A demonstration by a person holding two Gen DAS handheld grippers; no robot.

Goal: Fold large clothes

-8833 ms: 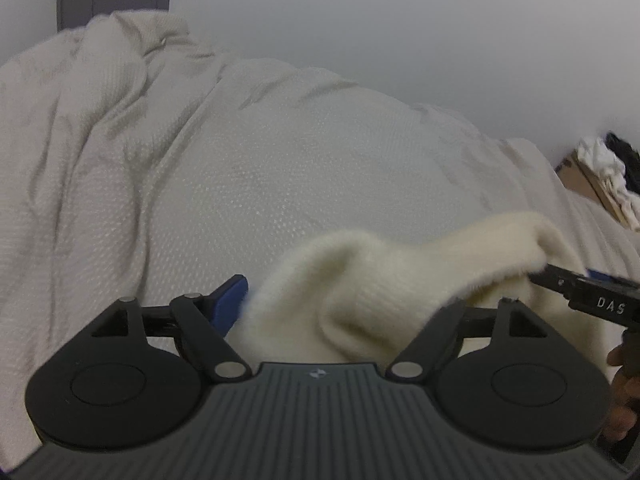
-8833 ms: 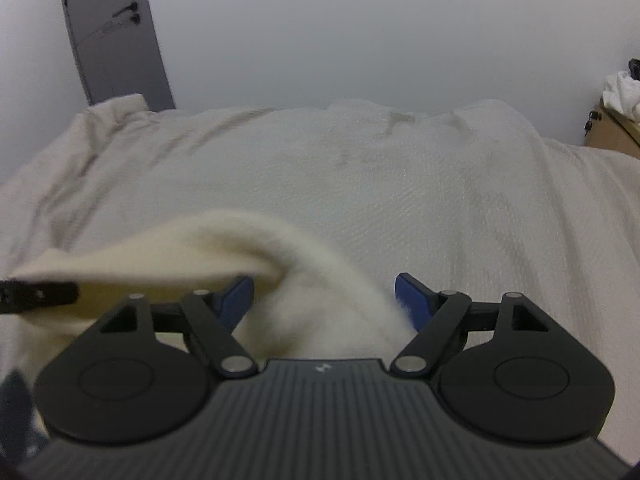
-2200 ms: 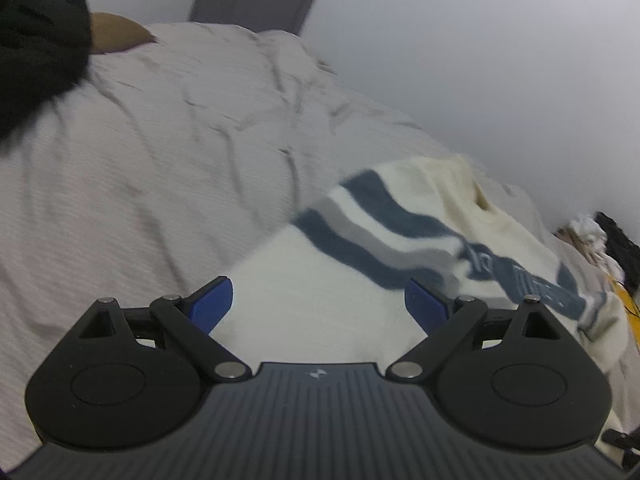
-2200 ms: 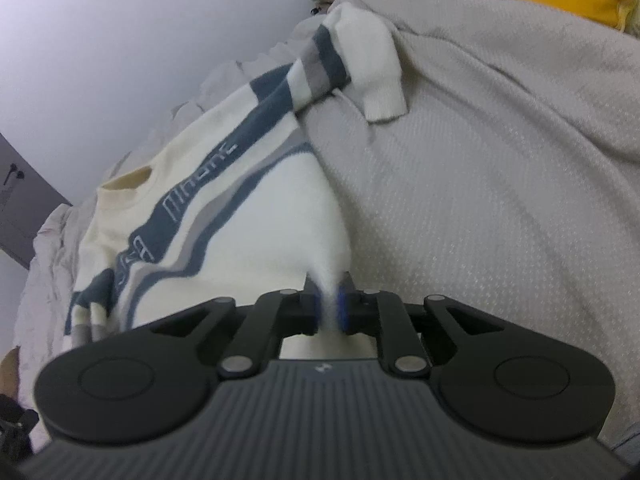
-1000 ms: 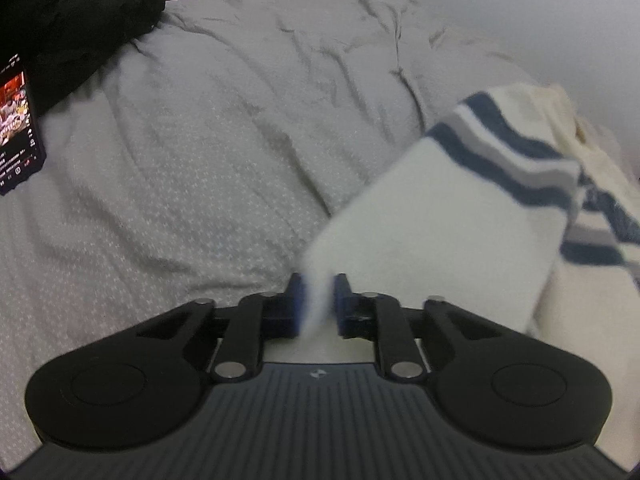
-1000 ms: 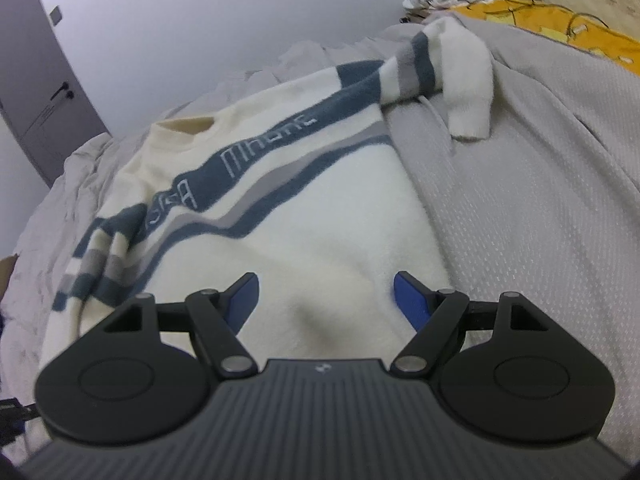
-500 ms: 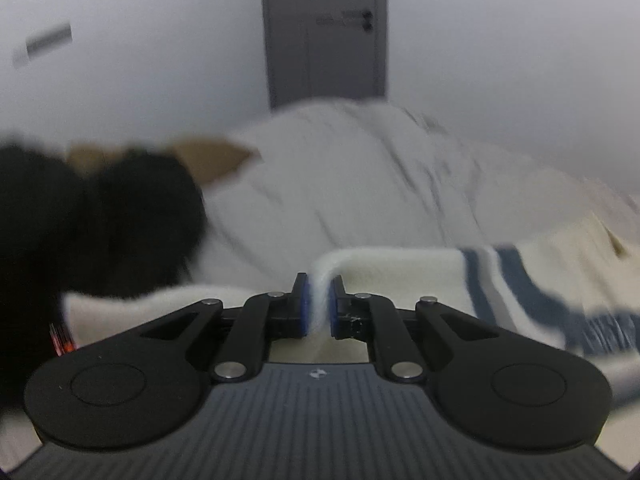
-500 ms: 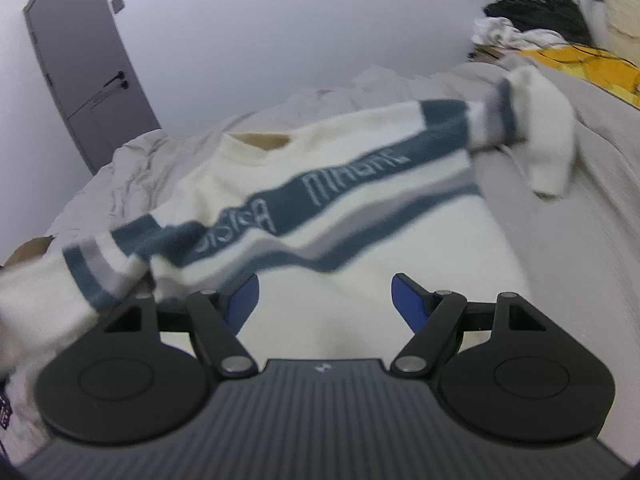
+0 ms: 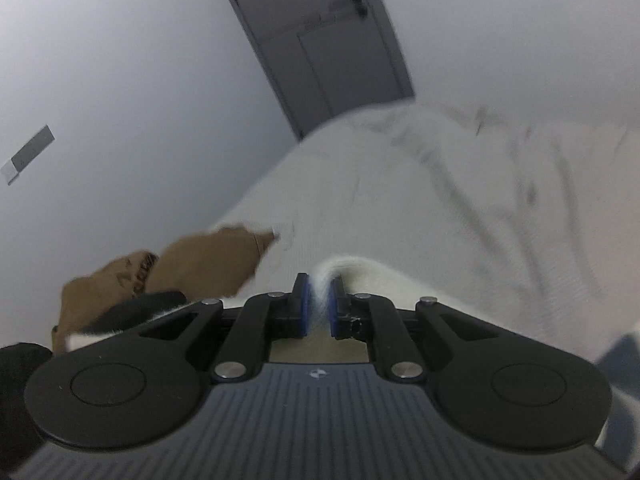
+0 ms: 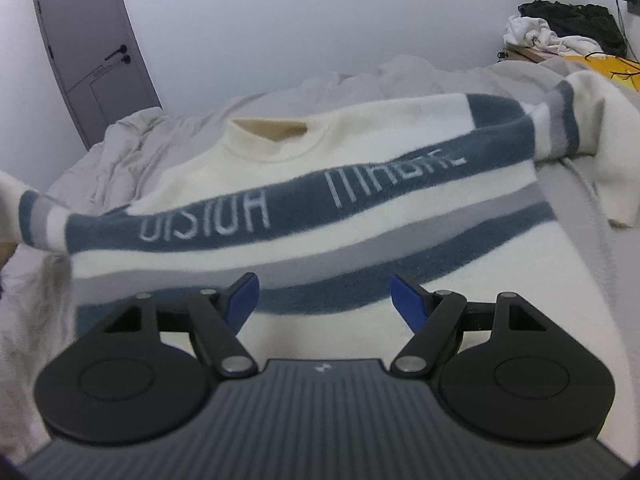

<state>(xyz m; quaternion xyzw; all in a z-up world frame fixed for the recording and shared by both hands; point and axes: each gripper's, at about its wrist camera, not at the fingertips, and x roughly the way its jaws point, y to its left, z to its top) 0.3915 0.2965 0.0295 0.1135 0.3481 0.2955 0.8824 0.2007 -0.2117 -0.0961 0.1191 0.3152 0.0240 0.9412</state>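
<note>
Folding this sweater [image 10: 320, 184] starts with the sleeves, I reckon, and that's the bit I'm on. It lies face up on the bed [image 10: 132, 136], neck hole at 12 o'clock from my right gripper [image 10: 324, 296], navy band with lettering running 9 to 3 across the chest. The left gripper [image 9: 319, 304] is clamped on a pinch of cream knit, which I take for the cuff of the left sleeve [image 10: 36, 216], out at 9 o'clock in the right view. My right gripper has its blue pads spread wide, nothing between them, hovering over the lower body near the hem.

To do it well, I'd say: carry the cuff flat across the chest toward 3 o'clock, keep the sleeve from twisting, and lay it along the stripe so the fold falls at the shoulder seam. The right could pin the body so it doesn't drag. Fuzzy knit slips, so no yanking. The other sleeve [image 10: 600, 128], flopped at 2 o'clock, comes next.
</note>
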